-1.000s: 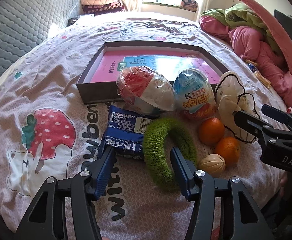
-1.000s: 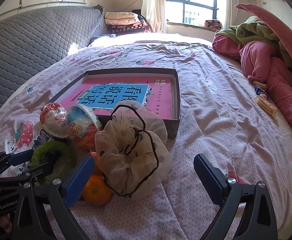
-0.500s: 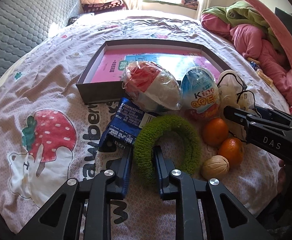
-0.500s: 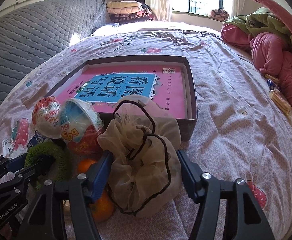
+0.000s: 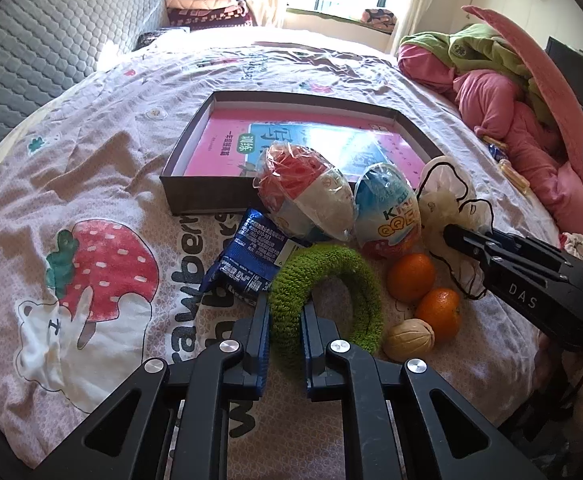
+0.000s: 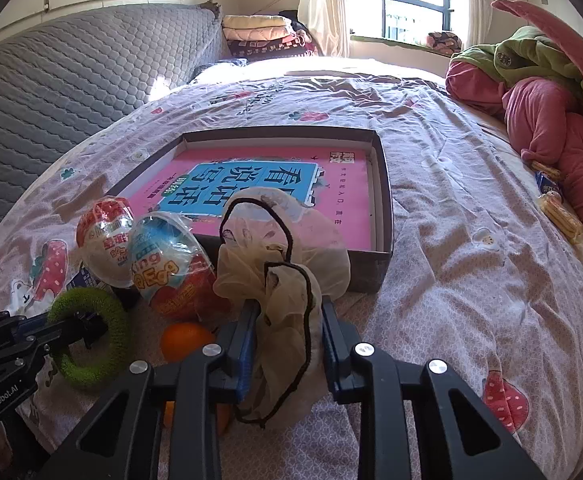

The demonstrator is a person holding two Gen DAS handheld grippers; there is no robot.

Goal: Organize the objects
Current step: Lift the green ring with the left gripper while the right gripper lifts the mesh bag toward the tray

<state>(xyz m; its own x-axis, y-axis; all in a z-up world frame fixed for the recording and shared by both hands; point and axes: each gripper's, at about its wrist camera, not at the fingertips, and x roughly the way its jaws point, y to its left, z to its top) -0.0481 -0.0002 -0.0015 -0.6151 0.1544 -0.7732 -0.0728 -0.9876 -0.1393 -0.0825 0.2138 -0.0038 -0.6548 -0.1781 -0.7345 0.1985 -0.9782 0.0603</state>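
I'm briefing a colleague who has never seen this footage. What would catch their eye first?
Probably the two grips: the left gripper is shut on the green scrunchie, and the right gripper is closed on the cream scrunchie, both on the strawberry bedsheet. Right behind them stand two wrapped toy eggs, a red-and-white egg and a blue egg, against the front wall of the shallow box holding a pink book.
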